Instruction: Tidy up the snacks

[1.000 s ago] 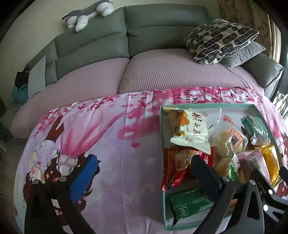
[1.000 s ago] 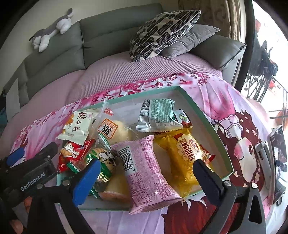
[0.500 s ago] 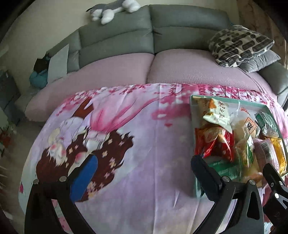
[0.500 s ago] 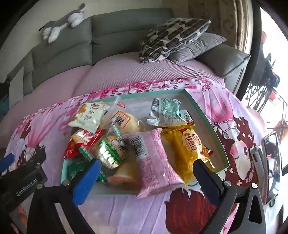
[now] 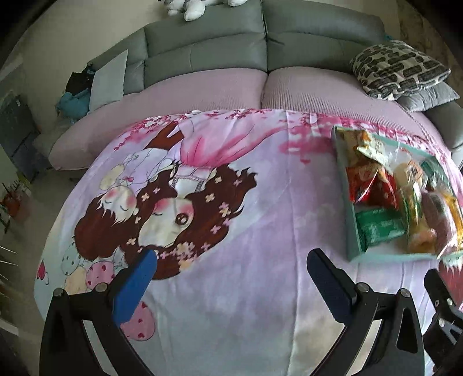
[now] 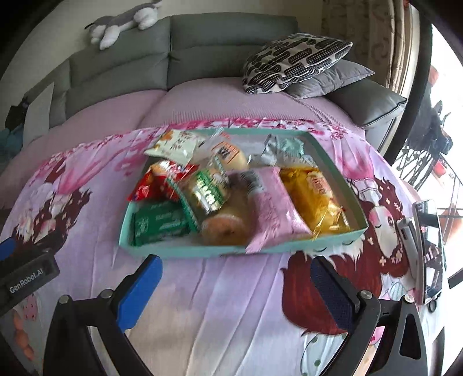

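A teal box full of several snack packets lies on the pink cartoon-print cloth. Inside it I see a green packet, a red packet, a pink packet, a yellow packet and a white packet. My right gripper is open just in front of the box's near wall, holding nothing. My left gripper is open over bare cloth, left of the box, holding nothing.
A grey sofa with a pink cover stands behind the table. A patterned cushion and a plush toy rest on it. A phone on a stand sits at the table's right edge. The left gripper's body shows at far left.
Both grippers have pulled back from the box. The left one swung left, so the box slid to the right edge of its view. The snacks have not moved.
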`<state>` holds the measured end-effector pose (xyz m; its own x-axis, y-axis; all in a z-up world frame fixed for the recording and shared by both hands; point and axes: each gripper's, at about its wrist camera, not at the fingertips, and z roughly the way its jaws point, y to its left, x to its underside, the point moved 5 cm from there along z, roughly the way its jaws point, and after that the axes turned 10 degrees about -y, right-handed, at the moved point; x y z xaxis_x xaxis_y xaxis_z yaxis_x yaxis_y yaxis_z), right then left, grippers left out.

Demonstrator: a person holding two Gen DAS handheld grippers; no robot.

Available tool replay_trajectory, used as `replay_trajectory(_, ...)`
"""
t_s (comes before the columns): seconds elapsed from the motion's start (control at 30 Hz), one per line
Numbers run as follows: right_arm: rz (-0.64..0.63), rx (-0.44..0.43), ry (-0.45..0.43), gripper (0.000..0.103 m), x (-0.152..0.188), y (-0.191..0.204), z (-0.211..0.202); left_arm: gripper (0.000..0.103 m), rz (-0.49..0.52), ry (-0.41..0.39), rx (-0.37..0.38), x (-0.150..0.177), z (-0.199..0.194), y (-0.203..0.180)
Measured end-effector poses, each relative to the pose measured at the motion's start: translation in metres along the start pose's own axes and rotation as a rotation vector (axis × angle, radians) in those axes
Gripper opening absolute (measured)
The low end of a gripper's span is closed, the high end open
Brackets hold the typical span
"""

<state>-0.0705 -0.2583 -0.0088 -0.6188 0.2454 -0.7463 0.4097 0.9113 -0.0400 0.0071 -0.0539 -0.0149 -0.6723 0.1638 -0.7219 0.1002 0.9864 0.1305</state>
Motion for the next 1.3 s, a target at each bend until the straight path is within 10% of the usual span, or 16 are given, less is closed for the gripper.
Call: replay_trajectory(1.3,-0.013,0.008,0.042,0.103,0.01,0.006,0.024,0.103,0.059,0.088,0.01,0.015,0.034,-0.005)
